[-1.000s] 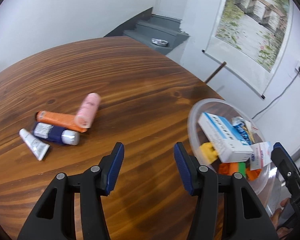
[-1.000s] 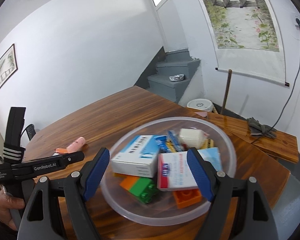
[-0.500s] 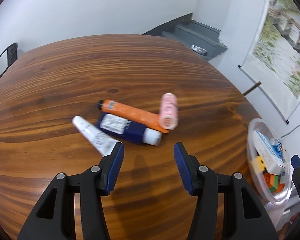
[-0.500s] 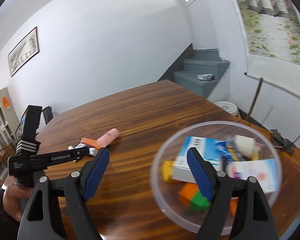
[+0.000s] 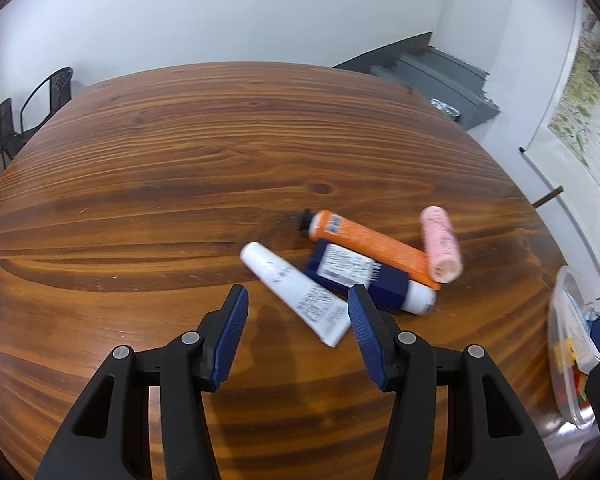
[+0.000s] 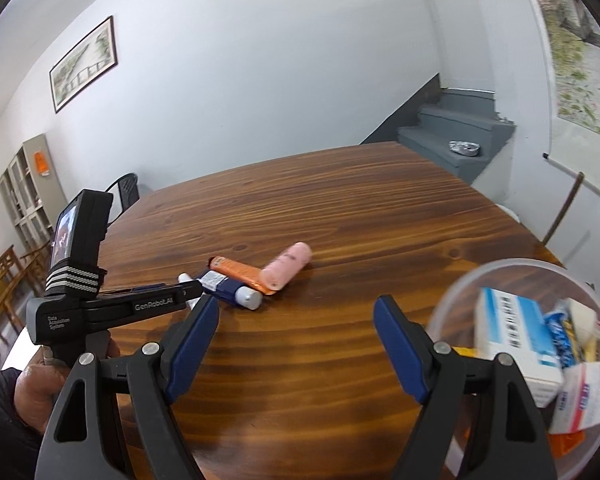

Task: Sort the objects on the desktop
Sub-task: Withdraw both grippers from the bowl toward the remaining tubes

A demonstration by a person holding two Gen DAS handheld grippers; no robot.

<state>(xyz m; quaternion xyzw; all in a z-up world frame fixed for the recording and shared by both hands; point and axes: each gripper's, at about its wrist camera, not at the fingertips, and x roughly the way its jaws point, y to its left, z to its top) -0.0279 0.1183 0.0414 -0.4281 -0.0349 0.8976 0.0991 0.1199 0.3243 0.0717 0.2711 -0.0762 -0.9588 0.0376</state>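
Several tubes lie bunched on the wooden table [image 5: 180,160]: a white tube [image 5: 296,292], a dark blue tube with a white cap [image 5: 364,276], an orange tube [image 5: 368,240] and a pink roll [image 5: 440,244]. My left gripper [image 5: 296,308] hovers open just short of the white tube's flat end, nothing between its pads. My right gripper [image 6: 296,320] is open over bare wood, with the same tubes [image 6: 240,276] ahead on its left and the clear bowl [image 6: 460,288] of boxes and bricks at its right. The left gripper's body [image 6: 112,304] shows in the right wrist view.
The clear bowl [image 5: 560,320] sits at the table's right edge in the left wrist view. Grey steps [image 6: 452,128] with a foil dish rise behind the table. Black chairs [image 5: 20,112] stand at the far left. A hand [image 6: 40,384] grips the left tool.
Both grippers have swung left across the table. The tubes now lie right in front of my left gripper, and the bowl has slid to the right edge of both views.
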